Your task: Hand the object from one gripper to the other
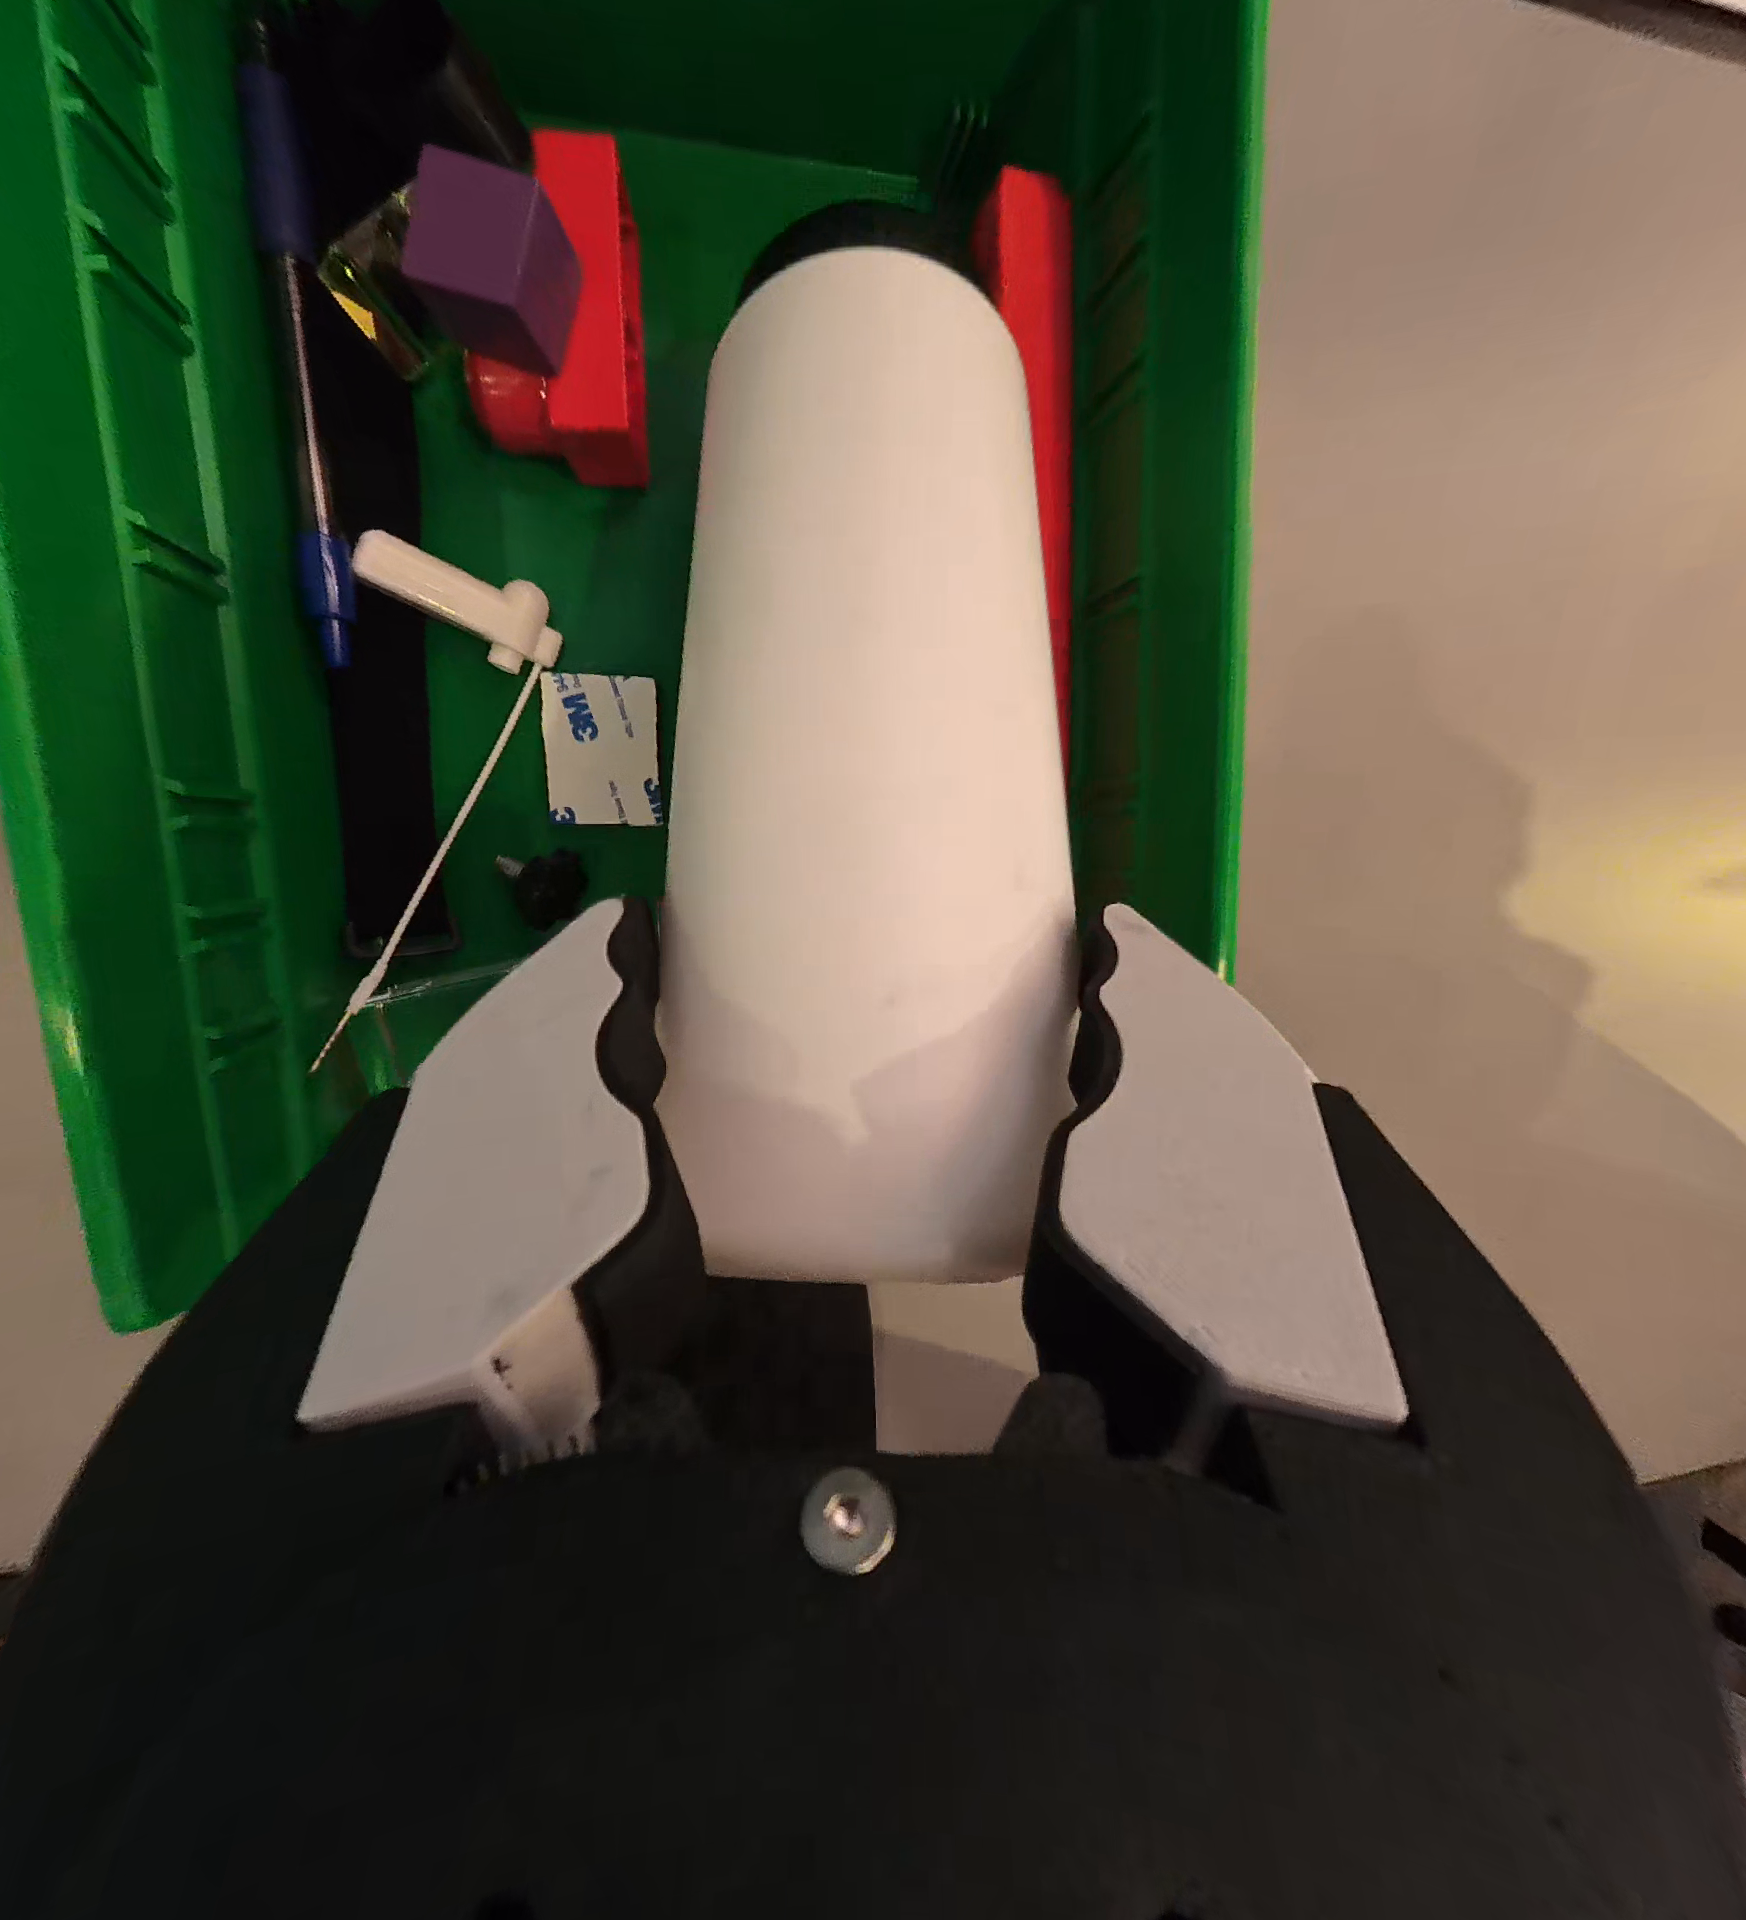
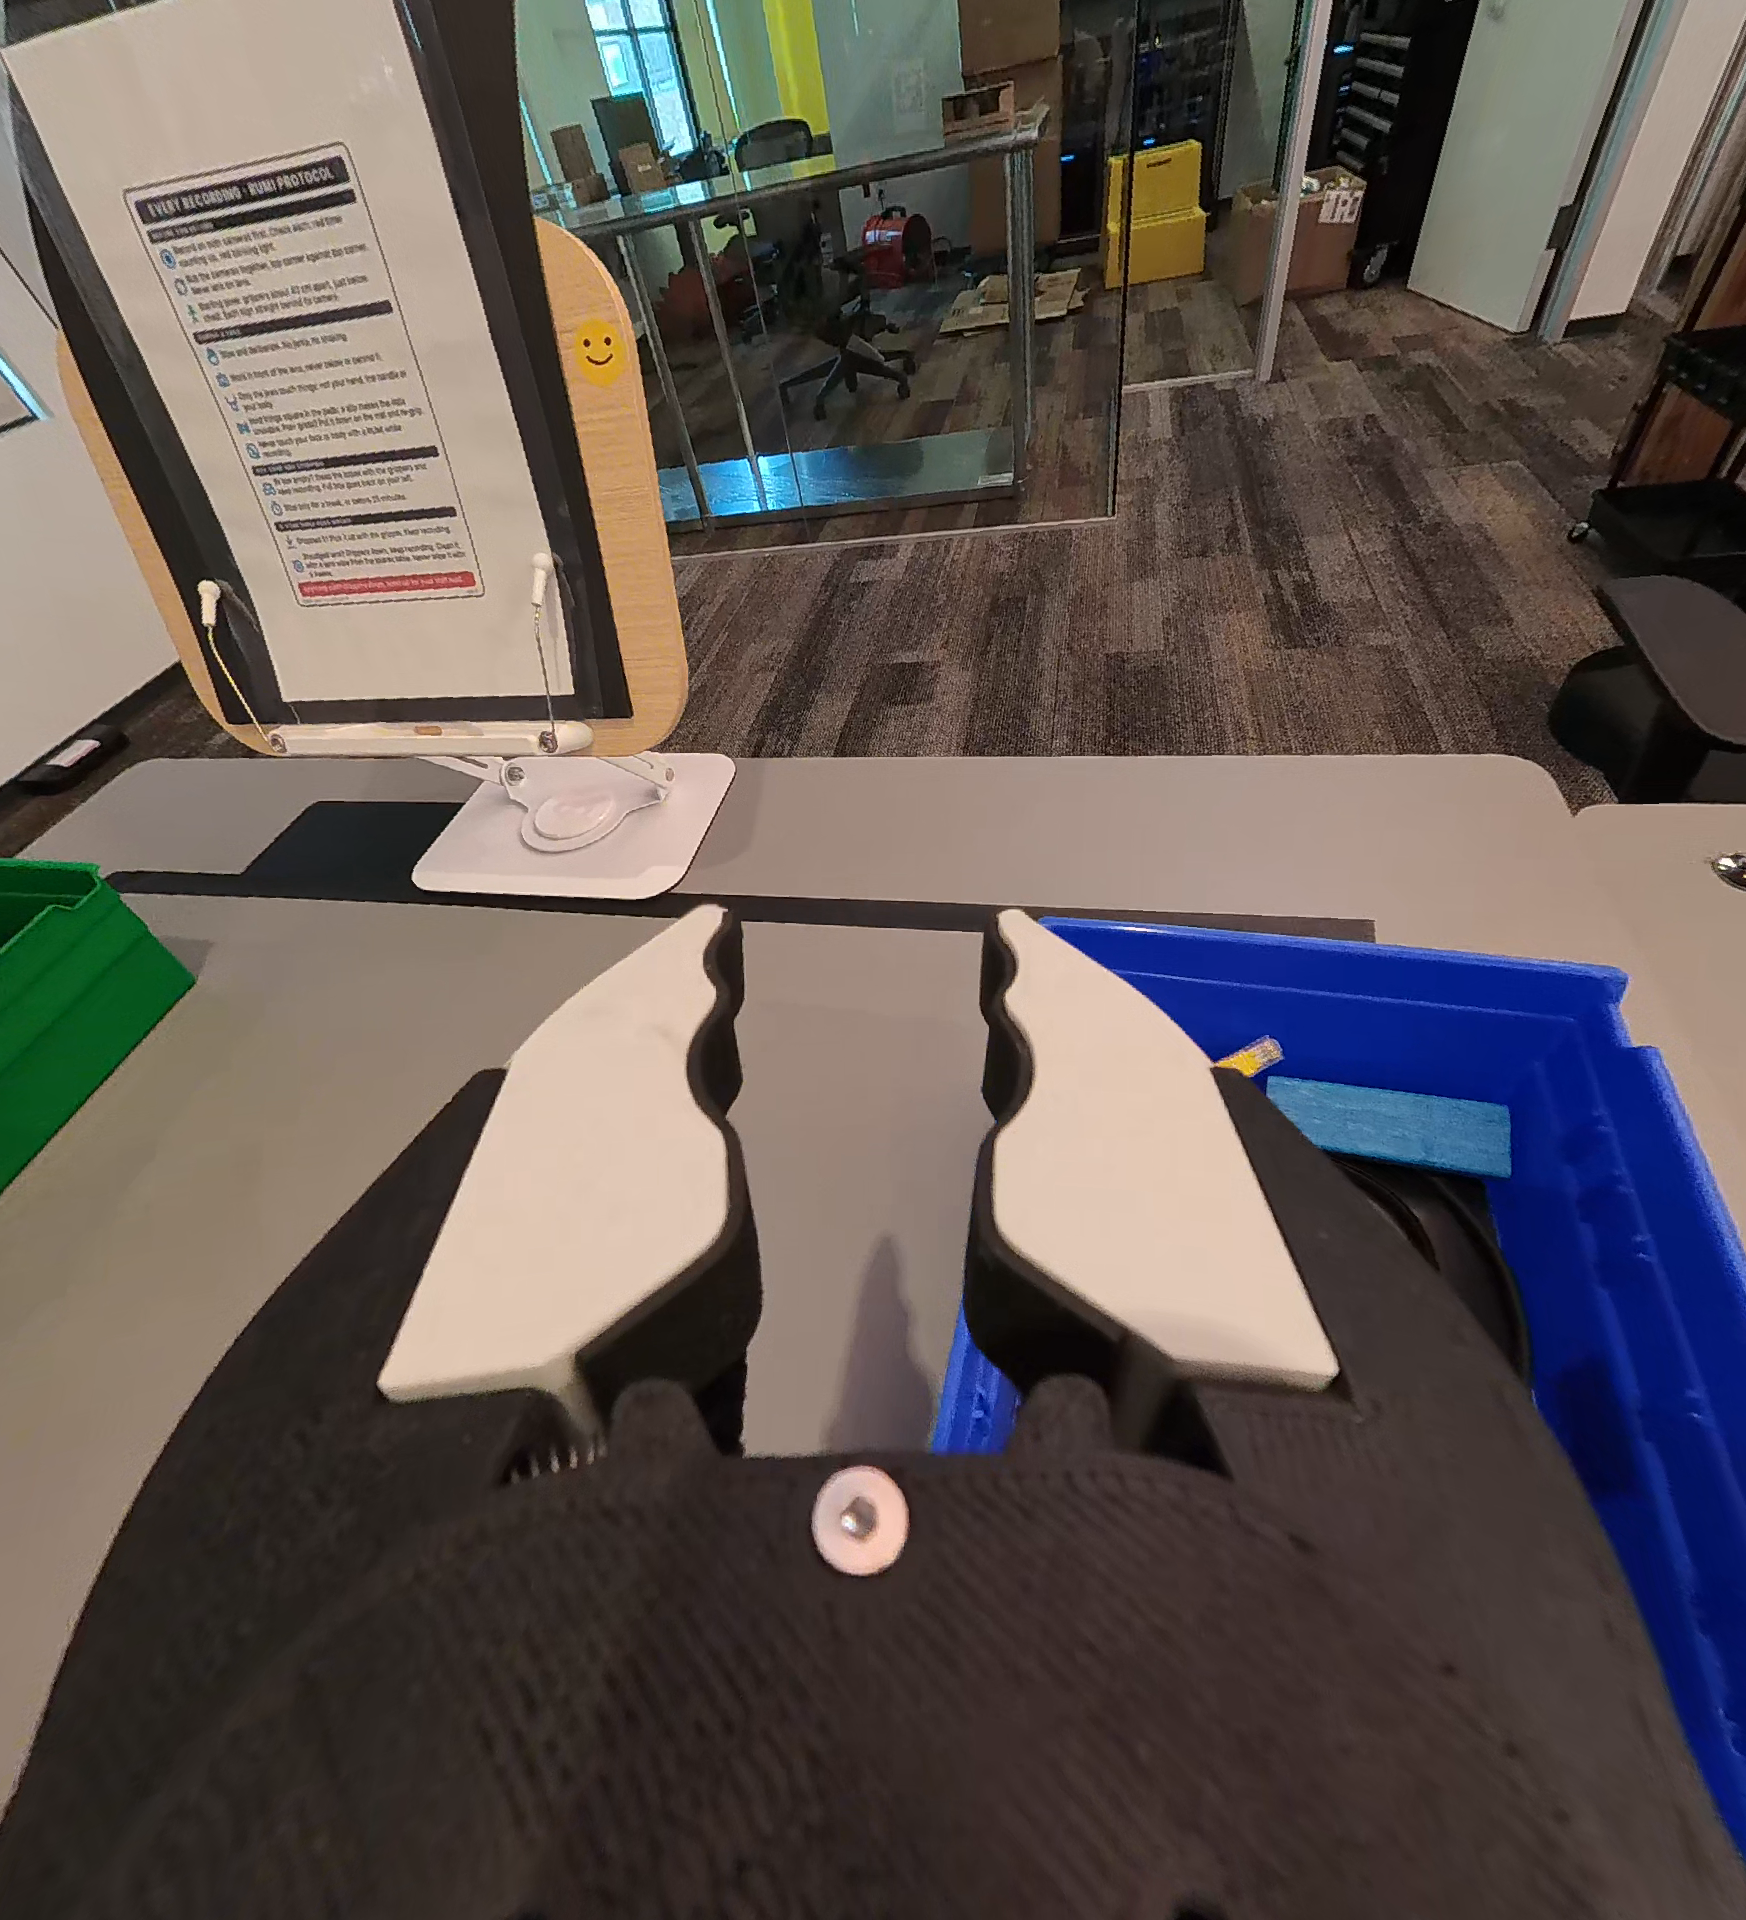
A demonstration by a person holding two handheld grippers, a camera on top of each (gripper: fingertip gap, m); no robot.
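Note:
In the left wrist view my left gripper (image 1: 867, 966) is shut on a white cylinder (image 1: 864, 727) with a black far end. It holds the cylinder over the green bin (image 1: 121, 727), pointing away from the camera. In the right wrist view my right gripper (image 2: 861, 935) is open and empty. It hovers over the grey table, at the left rim of the blue bin (image 2: 1627, 1247). The left gripper and the cylinder do not show in the right wrist view.
The green bin holds red blocks (image 1: 594, 312), a purple block (image 1: 495, 260), a blue pen (image 1: 313, 416), a white zip tie (image 1: 453, 790), a tape pad (image 1: 601, 748) and a black strap. It also shows in the right wrist view (image 2: 7, 1018). The blue bin holds a blue flat piece (image 2: 1388, 1122). A stand with a printed sheet (image 2: 349, 447) is at the table's back. Tip to tip, the grippers are about 65 cm apart.

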